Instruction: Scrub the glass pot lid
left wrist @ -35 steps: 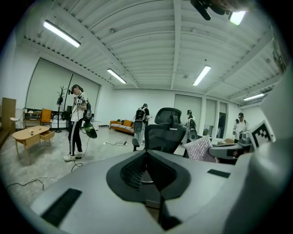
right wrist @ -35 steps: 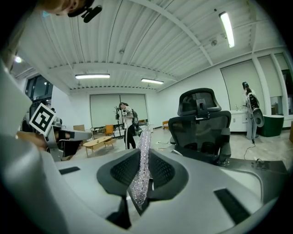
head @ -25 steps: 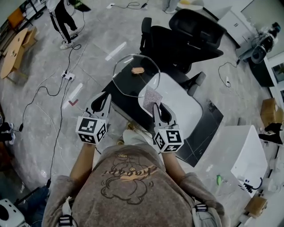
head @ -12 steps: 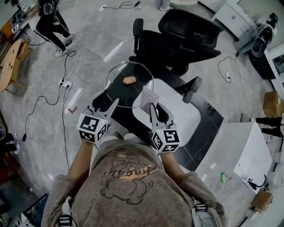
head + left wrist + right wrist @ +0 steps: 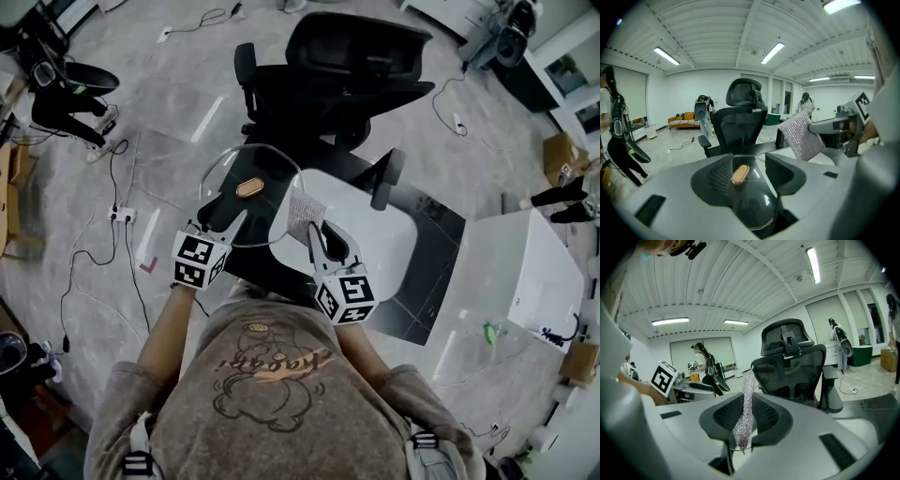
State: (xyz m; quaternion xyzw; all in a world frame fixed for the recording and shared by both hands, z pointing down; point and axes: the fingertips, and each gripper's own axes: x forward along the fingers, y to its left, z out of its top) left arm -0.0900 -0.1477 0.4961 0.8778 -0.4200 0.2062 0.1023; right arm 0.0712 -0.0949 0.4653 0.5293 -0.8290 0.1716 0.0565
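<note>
Left hand-held gripper [image 5: 749, 160]: jaws have just been opening and stand wide, with the lid [image 5: 752, 204] loose between them. Right hand-held gripper [image 5: 746, 399] is clamped on the scrub pad [image 5: 747, 383]. Advised: steady the lid's rim before scrubbing.

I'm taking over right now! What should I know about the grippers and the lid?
Left gripper: jaws have just been opening, now apart, glass lid between them, unpinched.
Right gripper: shut on the silver scrubbing cloth, at the lid's right edge.
Lid: partly over the white basin.
Done: cloth in hand. Left: hold the lid, scrub it.
</note>
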